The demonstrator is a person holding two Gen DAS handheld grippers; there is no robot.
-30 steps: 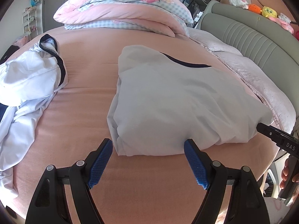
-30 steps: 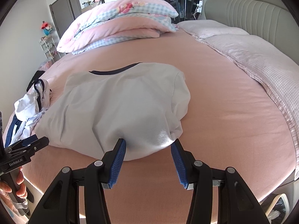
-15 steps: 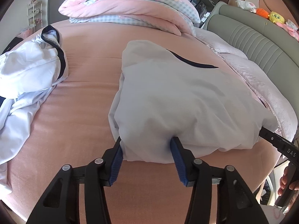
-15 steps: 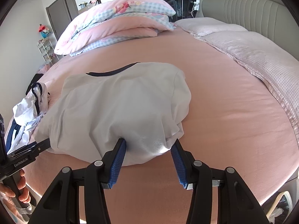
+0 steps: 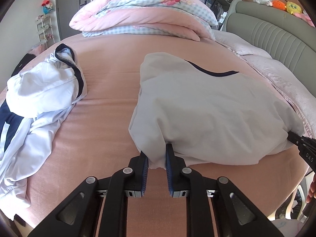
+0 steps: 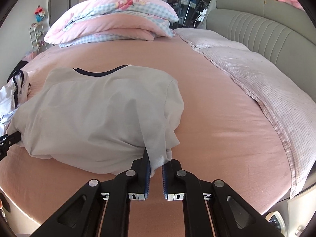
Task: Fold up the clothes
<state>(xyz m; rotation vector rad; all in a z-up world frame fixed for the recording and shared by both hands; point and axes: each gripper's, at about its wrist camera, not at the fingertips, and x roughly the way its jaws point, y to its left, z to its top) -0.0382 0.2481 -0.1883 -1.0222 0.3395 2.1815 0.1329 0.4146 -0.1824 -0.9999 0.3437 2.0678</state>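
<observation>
At the near hem of the pale grey shirt [image 5: 207,106], both grippers are clamped on cloth. The left gripper [image 5: 157,158] has just been closing, and a pinch of hem is now squeezed between its blue pads [image 5: 145,169]; jaws nearly together, fabric bunching up above them. Same on the other side: the right gripper [image 6: 156,165] has just been closing too, pads [image 6: 147,175] tight on a fold of the hem at the shirt's right corner, w/ a crease running up from the bite.

So the shirt sits straight ahead of both sets of jaws, spread away from them across the pink bed [image 5: 110,118], dark-trimmed neckline [image 5: 209,72] at the far end. Long axis runs hem-to-collar, i.e. along the line both grippers point. Left takes the near-left corner, right takes the near-right; in the left view the right gripper's tip shows at the shirt's right edge [image 5: 300,140], and vice versa at left edge of the right view.

Judgement: next move is prob. lift the hem and carry it fwd toward the collar, folding the shirt in half. Both hands need to travel evenly or the fold skews.

An unfolded white garment [image 5: 41,92] w/ navy trim lies well apart to the left; stacked duvet [image 5: 142,17] at the far side.
</observation>
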